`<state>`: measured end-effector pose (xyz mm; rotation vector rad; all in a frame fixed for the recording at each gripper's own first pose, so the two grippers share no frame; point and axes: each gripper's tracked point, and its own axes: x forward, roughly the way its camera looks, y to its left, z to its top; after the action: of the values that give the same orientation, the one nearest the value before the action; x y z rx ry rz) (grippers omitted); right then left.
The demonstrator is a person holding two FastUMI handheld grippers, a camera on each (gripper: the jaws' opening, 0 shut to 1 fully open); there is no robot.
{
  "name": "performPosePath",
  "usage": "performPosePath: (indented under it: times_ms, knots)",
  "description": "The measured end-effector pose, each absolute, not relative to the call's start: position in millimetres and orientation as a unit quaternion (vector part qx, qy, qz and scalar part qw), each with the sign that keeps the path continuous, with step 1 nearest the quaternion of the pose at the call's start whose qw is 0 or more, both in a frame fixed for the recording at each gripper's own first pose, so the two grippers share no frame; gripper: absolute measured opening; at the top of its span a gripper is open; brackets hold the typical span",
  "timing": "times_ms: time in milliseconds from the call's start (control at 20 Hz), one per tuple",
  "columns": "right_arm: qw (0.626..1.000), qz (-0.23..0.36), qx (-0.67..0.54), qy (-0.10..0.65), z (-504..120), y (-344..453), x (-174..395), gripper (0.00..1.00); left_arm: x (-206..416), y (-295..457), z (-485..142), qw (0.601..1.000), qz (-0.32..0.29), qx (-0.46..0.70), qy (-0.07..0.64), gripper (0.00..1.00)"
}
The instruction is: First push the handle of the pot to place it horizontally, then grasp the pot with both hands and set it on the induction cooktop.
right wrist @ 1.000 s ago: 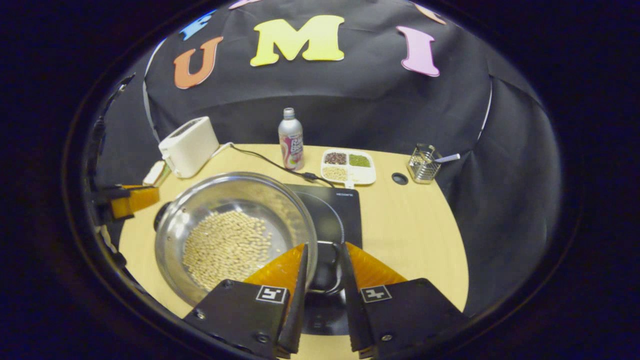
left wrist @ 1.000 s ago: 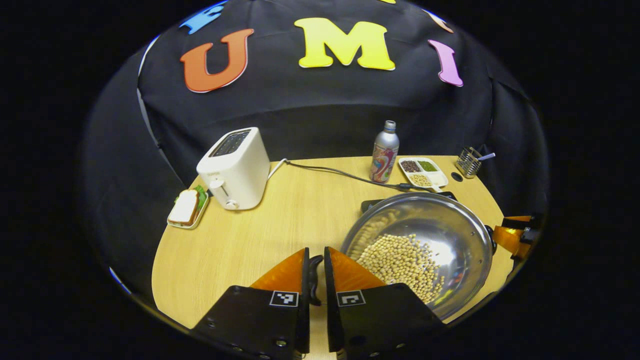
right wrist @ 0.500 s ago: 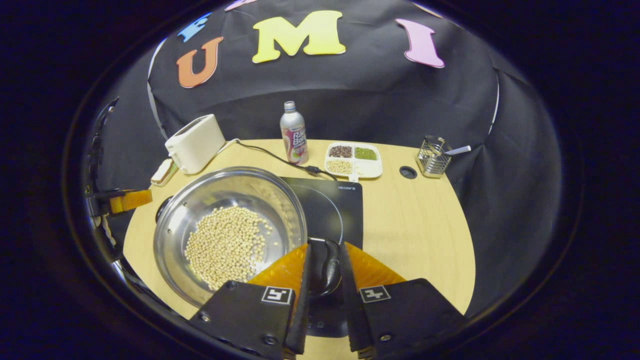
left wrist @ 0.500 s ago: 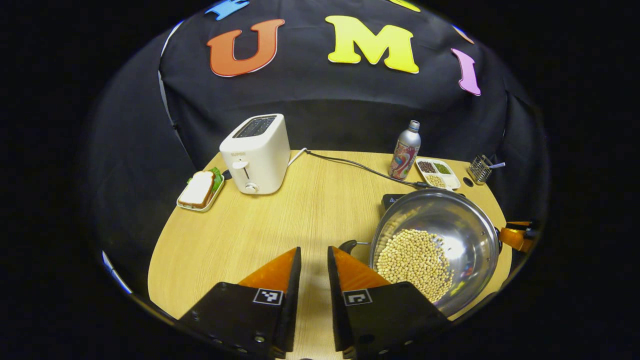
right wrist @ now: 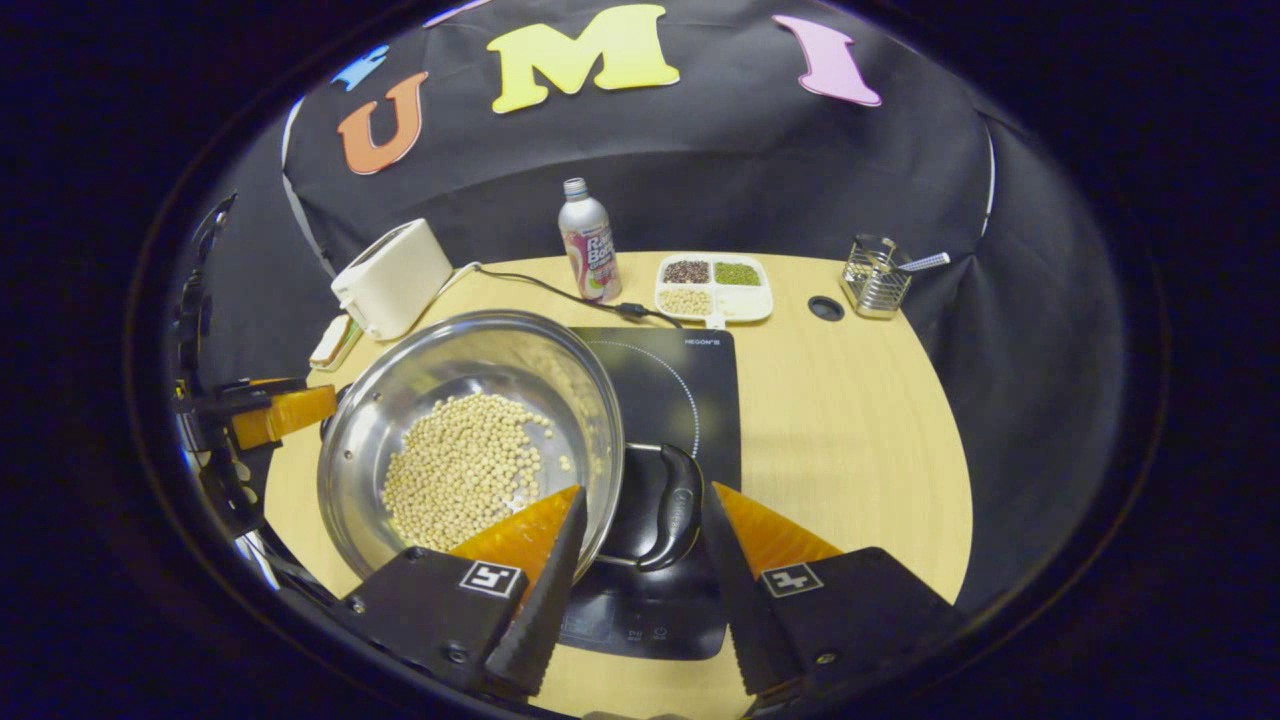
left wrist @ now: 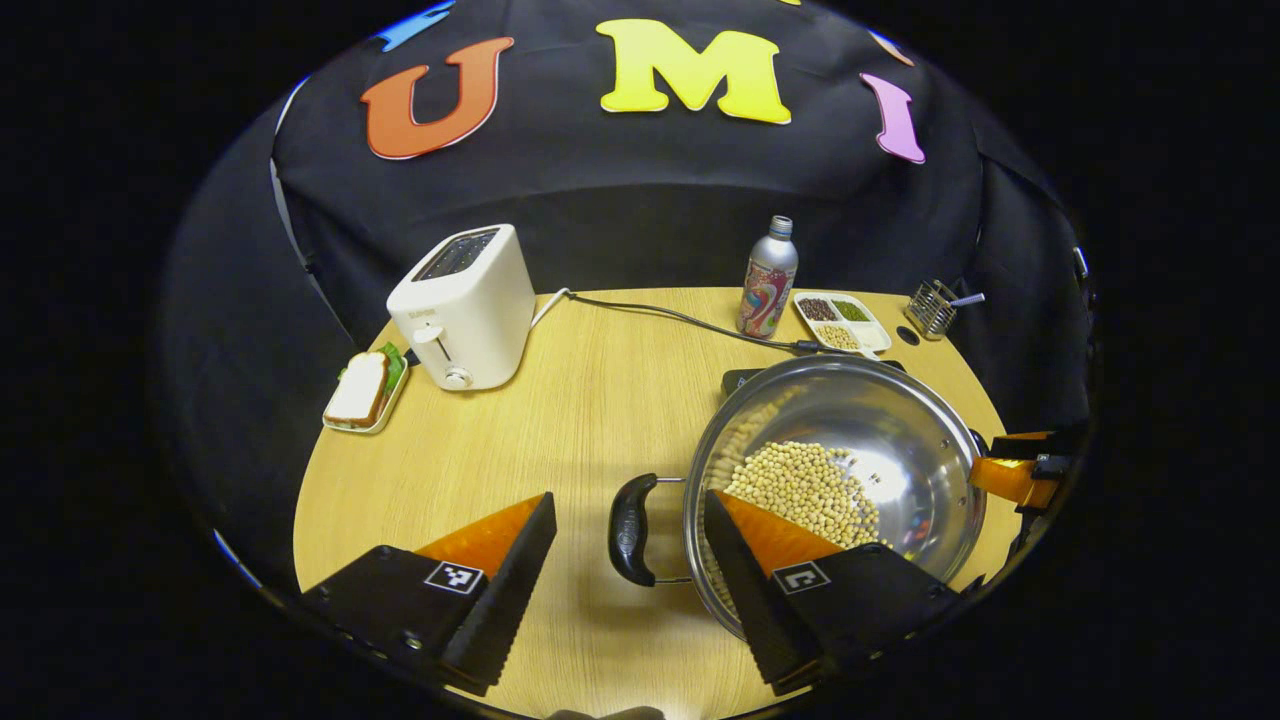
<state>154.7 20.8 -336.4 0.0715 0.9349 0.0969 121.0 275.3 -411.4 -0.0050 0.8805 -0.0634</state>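
Pot handle (left wrist: 632, 528) between spread fingers (left wrist: 500, 560)

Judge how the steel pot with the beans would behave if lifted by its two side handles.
The pot looks rigid polished metal, so probably stiff but slippery at the rim. Its loose beans would likely slide if it tilts. Each claw, left and right, stands open around a handle, favouring a level lift.

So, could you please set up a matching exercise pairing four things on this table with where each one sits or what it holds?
Things:
1. pot
2. toaster
3. bottle
4. divided tray

Descriptions:
A. beside the sandwich plate
B. holds pale beans
C. three kinds of grains
D. upright, left of the divided tray

Pairs: 1-B, 2-A, 3-D, 4-C
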Motion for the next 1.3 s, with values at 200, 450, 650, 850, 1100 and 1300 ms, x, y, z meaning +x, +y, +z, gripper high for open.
performPosePath:
  times_ms: [200,450,650,850,1100,1300]
  knots:
    - [0.880,0.040,0.034,0.472,-346.6,18.0,157.0,0.77,122.2,269.6,-420.6,0.897,-0.039,-0.005,0.440,0.98]
    - [0.869,0.039,0.043,0.491,-357.4,20.9,158.9,0.76,119.4,263.4,-434.2,0.882,-0.059,-0.009,0.467,0.98]
    - [0.858,0.037,0.063,0.508,-365.2,23.2,156.6,0.73,120.5,259.9,-445.5,0.873,-0.064,-0.009,0.483,0.73]
    - [0.858,0.032,0.082,0.506,-361.6,19.1,161.3,0.62,122.8,258.0,-438.4,0.876,-0.067,-0.006,0.478,0.66]
    - [0.868,0.032,0.068,0.490,-352.3,1.0,176.8,0.58,127.1,243.3,-434.0,0.877,-0.077,-0.011,0.473,0.65]
    - [0.868,0.022,0.065,0.492,-352.8,-26.1,185.3,0.57,131.2,221.3,-435.0,0.877,-0.090,-0.013,0.472,0.66]
